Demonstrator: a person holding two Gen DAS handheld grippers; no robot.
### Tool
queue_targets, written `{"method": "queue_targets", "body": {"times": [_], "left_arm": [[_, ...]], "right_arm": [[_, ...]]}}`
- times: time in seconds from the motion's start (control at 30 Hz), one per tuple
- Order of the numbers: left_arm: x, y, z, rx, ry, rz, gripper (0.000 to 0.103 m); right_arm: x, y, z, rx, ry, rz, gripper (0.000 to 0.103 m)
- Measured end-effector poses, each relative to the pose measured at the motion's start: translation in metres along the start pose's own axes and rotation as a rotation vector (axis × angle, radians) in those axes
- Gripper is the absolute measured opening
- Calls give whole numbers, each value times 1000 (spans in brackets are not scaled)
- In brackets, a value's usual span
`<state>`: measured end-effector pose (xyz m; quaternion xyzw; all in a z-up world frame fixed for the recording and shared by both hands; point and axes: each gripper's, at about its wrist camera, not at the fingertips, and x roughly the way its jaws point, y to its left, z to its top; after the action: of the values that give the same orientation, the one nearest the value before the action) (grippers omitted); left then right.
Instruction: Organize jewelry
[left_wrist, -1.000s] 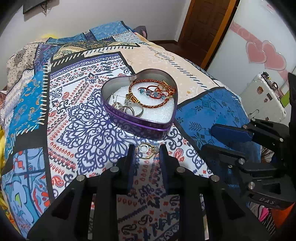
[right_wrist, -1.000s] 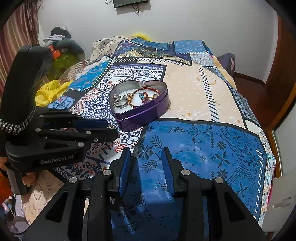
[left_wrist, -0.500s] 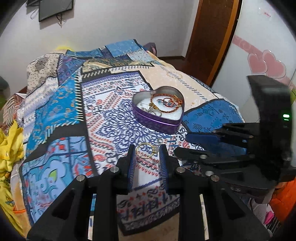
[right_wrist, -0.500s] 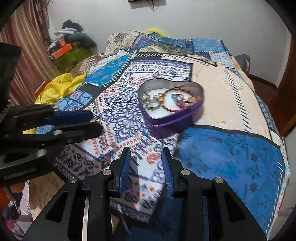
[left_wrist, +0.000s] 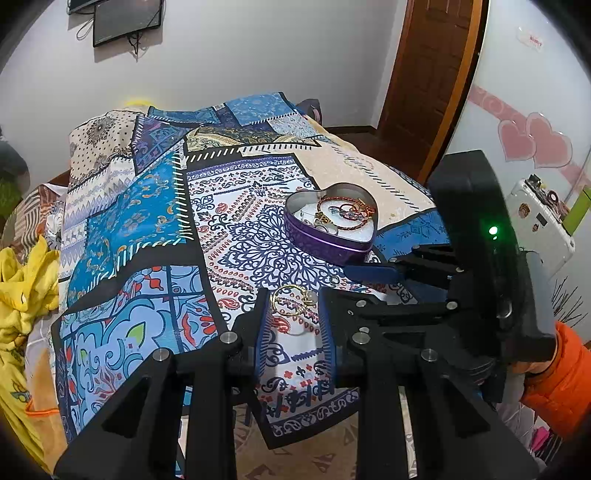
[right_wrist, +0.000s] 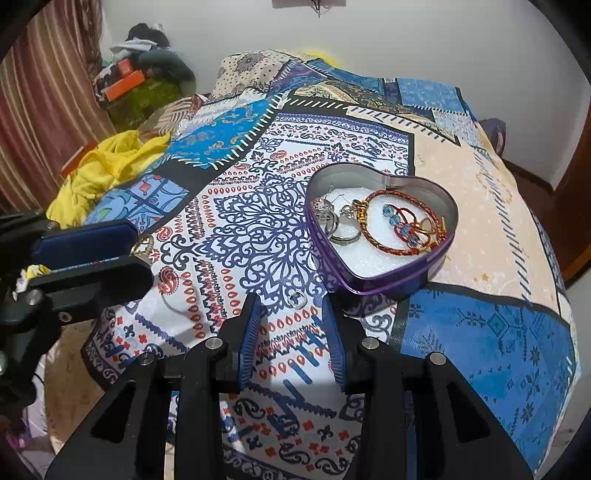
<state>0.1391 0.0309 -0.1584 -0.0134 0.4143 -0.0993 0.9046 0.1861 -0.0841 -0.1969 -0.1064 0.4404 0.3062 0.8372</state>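
My left gripper (left_wrist: 293, 299) is shut on a gold ring (left_wrist: 293, 300), held above the patterned bedspread; it also shows in the right wrist view (right_wrist: 138, 249). A purple heart-shaped tin (left_wrist: 325, 240) stands on the bed ahead and to the right, holding a red-and-gold bangle (right_wrist: 402, 229), beaded pieces and silver rings (right_wrist: 338, 230). My right gripper (right_wrist: 291, 321) is open and empty, just in front of the tin (right_wrist: 388, 280). A small silver ring (right_wrist: 296, 298) lies on the cloth between its fingertips. A thin clear loop (right_wrist: 177, 301) lies to the left.
The bedspread's (right_wrist: 480, 332) near edge hangs just below both grippers. Yellow cloth (right_wrist: 103, 173) is heaped at the left of the bed. A wooden door (left_wrist: 428, 74) and a white appliance (left_wrist: 535, 225) stand to the right. Clutter (right_wrist: 140, 70) sits by the curtain.
Both grippers have pulled back and up from the tin, so it looks smaller in the left view. The left still holds the gold ring. The right swung left over the white patterned patch.
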Motion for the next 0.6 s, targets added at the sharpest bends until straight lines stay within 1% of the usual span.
{"method": "queue_targets", "body": {"times": [0.17,0.47,0.6], "left_arm": [[4,2,0,-13,9,-4,24],[9,-1,2,-12,14,-4,24],[10,-5,6,-9,10,-8,24]], "right_arm": [[3,-5,2,20,4,-5,10],[-9,-6,-4,25,-23,18,10],[-25,-12,-5,46,-61,21,10]]}}
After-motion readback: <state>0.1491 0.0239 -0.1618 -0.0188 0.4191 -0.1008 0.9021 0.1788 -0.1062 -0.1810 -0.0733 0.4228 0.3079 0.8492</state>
